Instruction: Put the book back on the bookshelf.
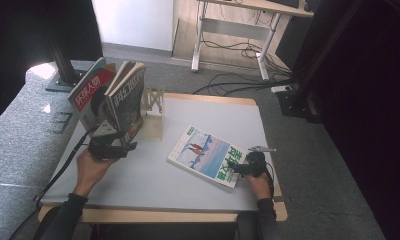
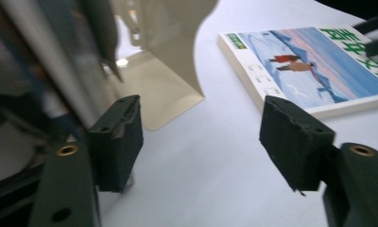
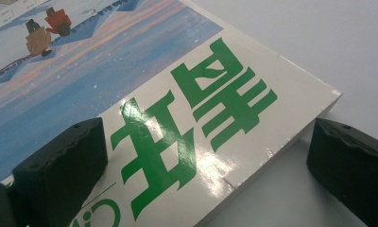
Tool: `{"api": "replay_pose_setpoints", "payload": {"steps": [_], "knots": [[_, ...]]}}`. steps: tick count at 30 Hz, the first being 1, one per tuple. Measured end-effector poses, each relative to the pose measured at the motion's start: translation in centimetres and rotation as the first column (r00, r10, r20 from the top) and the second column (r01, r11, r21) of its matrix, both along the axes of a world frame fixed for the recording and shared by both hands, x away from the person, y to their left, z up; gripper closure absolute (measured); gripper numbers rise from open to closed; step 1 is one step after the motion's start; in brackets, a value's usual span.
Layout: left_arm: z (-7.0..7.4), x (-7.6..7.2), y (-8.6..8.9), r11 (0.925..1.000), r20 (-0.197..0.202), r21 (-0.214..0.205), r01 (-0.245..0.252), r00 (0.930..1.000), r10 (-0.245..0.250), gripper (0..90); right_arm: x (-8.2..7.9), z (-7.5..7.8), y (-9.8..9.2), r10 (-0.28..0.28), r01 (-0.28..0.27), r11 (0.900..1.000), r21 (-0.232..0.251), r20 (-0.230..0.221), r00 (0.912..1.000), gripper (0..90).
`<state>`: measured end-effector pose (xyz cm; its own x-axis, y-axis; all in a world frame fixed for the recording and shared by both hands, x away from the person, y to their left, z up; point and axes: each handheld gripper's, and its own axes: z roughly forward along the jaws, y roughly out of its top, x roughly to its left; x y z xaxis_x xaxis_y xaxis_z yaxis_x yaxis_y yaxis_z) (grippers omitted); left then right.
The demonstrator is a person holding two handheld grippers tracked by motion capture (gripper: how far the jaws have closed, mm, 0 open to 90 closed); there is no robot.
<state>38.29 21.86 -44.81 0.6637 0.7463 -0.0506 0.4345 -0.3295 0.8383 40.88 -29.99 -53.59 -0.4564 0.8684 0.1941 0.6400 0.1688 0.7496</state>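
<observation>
Two magazines stand upright at the table's left, one with a red cover (image 1: pixel 90 92) and one with a dark cover (image 1: pixel 130 97), leaning beside a cream metal bookend (image 1: pixel 153 117) (image 2: pixel 168 85). My left gripper (image 1: pixel 109 134) (image 2: pixel 203 123) is at their lower edge, jaws open and empty, with the magazines just outside its left jaw. A third magazine (image 1: pixel 203 152) (image 2: pixel 314 71) (image 3: pixel 130 71), with a blue-sky cover and green lettering, lies flat at the right. My right gripper (image 1: pixel 240 169) (image 3: pixel 206 142) is open astride its near corner, one pad over the cover and the other beside its edge.
The grey tabletop (image 1: pixel 153 185) has a wooden rim. A grey padded surface (image 1: pixel 18 135) with a black post (image 1: pixel 63 65) flanks the left. On the floor behind lie cables and a power strip (image 1: pixel 283 89) under a desk frame (image 1: pixel 233 35).
</observation>
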Motion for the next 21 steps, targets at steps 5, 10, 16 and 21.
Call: {"api": "replay_pose_setpoints", "payload": {"steps": [5, 10, 16, 21], "knots": [[-0.8, 0.7, -1.0, 0.9987, -0.019, -0.025, 0.045, 0.9988, -0.046, 23.2, 0.0, 0.0, 0.0, 0.0, 0.0, 1.0, 0.0, 0.0, 1.0, 0.0], [-1.5, 1.2, -2.4, 0.996, -0.021, -0.004, 0.09, 0.9957, -0.09, 15.4, 0.0, 0.0, 0.0, 0.0, 0.0, 1.0, -0.001, 0.0, 1.0, 0.0], [-2.2, 2.0, -4.6, 0.9882, -0.018, 0.031, 0.15, 0.9886, -0.149, 13.5, 0.0, 0.0, 0.0, 0.0, 0.0, 1.0, -0.001, 0.0, 1.0, 0.0], [-2.9, 2.7, -6.1, 0.9804, -0.026, 0.042, 0.192, 0.9812, -0.191, 10.6, 0.0, 0.0, 0.0, 0.001, -0.001, 1.0, -0.001, 0.0, 1.0, 0.0]]}}
